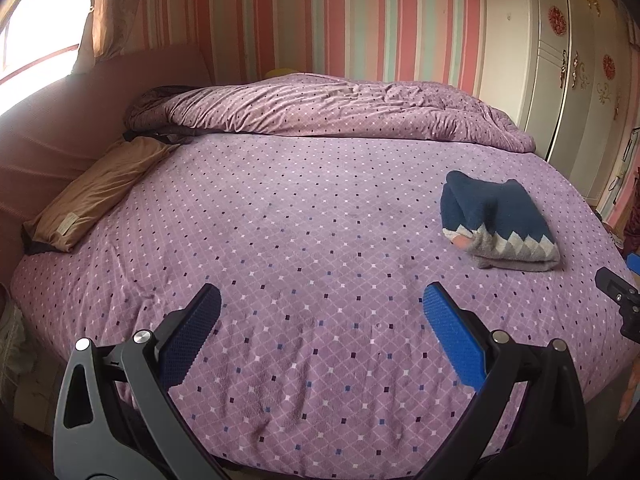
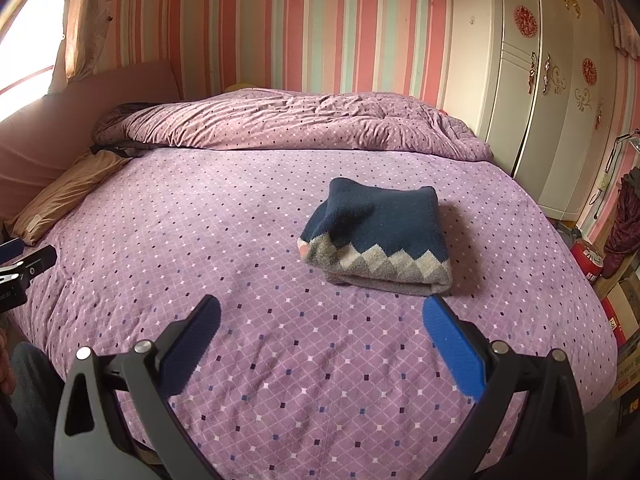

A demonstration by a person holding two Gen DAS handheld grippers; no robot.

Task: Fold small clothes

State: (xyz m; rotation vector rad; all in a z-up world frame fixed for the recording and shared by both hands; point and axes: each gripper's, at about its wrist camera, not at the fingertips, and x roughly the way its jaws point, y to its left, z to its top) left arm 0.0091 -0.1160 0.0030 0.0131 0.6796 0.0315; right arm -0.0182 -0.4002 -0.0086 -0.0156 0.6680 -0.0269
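A small knit sweater [image 2: 380, 232], dark blue with a grey and white zigzag band, lies folded in a compact block on the purple dotted bedspread [image 2: 200, 220]. In the left wrist view the sweater [image 1: 496, 220] lies to the right. My left gripper [image 1: 322, 300] is open and empty, low over the bedspread [image 1: 280, 220], to the left of the sweater. My right gripper [image 2: 322, 310] is open and empty, just in front of the sweater and apart from it. The right gripper's body [image 1: 618, 300] shows at the right edge of the left wrist view.
A rumpled purple duvet [image 2: 300, 124] lies across the far side of the bed. A tan pillow [image 1: 100, 192] rests at the left by the pink headboard [image 1: 80, 112]. A white wardrobe [image 2: 552, 100] and floor clutter [image 2: 612, 256] stand at the right.
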